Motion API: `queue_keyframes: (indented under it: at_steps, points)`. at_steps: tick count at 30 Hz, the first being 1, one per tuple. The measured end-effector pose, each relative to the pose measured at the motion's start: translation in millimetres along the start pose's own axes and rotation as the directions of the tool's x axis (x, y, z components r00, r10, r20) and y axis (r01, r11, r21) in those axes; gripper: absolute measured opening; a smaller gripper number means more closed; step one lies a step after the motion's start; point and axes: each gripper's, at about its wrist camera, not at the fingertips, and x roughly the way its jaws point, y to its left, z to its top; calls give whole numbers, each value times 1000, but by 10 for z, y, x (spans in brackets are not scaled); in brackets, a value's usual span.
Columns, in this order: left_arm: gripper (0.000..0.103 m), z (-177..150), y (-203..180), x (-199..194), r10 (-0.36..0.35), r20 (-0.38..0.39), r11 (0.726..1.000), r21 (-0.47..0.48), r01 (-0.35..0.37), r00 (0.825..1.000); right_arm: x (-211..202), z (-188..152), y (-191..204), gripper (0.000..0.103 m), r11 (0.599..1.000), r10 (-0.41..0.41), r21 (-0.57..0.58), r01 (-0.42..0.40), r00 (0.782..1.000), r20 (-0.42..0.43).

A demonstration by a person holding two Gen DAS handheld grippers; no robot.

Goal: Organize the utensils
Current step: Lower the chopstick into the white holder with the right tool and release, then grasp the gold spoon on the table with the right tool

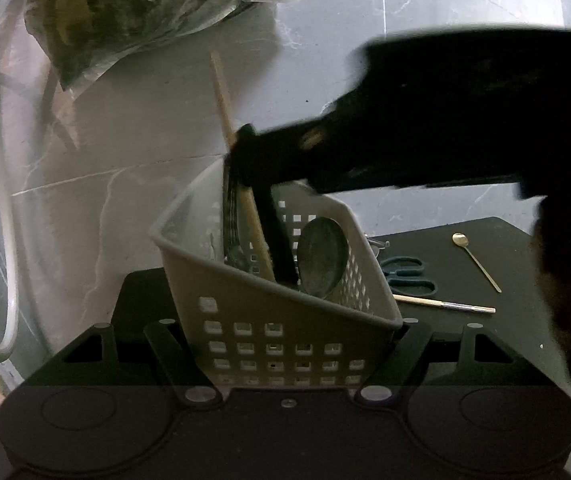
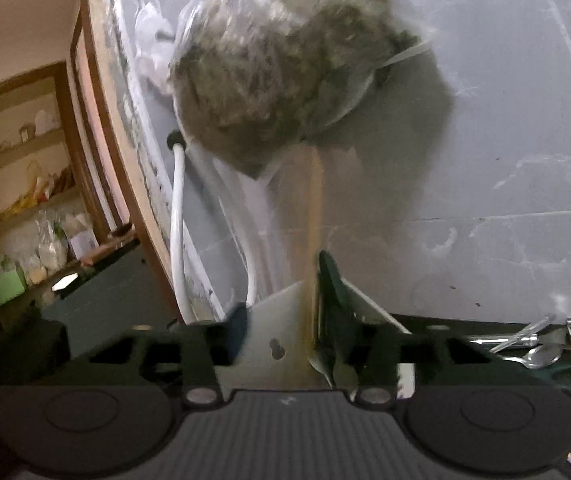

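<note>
Black bench (image 1: 465,248) at three o'clock keeps spoon (image 1: 475,260), scissors (image 1: 407,276), brush (image 1: 445,305); left tongs (image 1: 285,360) grip basket (image 1: 277,312), right tongs (image 1: 253,168) lowering wooden utensil (image 1: 225,96).

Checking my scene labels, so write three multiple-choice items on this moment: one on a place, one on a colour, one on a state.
1. Where is the gold spoon?
A. In the basket
B. On the black table, right of the basket
C. In the left tongs

2. What colour are the scissors' handles?
A. Red
B. Yellow
C. Dark teal

3. How is the wooden utensil?
A. Gripped by the right tongs, leaning in the basket
B. Lying flat on the table
C. Snapped in two

Key: B, the gold spoon lies on the black table beyond the basket; C, the scissors show teal loops; A, the right tongs clamp the wooden utensil.
</note>
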Motion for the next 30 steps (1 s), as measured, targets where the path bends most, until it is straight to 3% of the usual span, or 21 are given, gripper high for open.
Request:
queue_keyframes:
  at_steps: [1, 3, 6, 11, 16, 19, 23, 30]
  points:
    - [76, -8, -7, -8, 1, 0, 1000, 0, -1, 1000, -73, 11, -38, 64, 1000, -17, 6, 17, 1000, 2]
    - [76, -13, -11, -11, 1, -1, 1000, -1, -1, 1000, -242, 59, -159, 87, 997, -68, 40, 67, 998, 19]
    - [77, -15, -9, -16, 3, -4, 1000, -2, -3, 1000, -576, 32, -495, 102, 974, -205, 99, 202, 979, 19]
    - [77, 18, -56, -12, 21, -19, 1000, -12, -22, 1000, -947, -112, -1420, 103, 884, -420, 167, 436, 899, -123]
    - [77, 40, -144, 3, 60, -38, 998, -34, -61, 997, -1064, -200, -2390, 103, 819, -491, 216, 532, 843, -218]
    - [77, 61, -214, 16, 85, -51, 995, -42, -87, 995, -974, -204, -2731, 100, 839, -481, 151, 523, 842, -245]
    - [77, 88, -289, 36, 116, -64, 992, -35, -118, 991, -849, -215, -3037, 89, 885, -431, 51, 462, 857, -283]
    - [77, 135, -399, 76, 162, -83, 986, -29, -165, 983, -764, -182, -3143, 68, 937, -340, -32, 348, 890, -303]
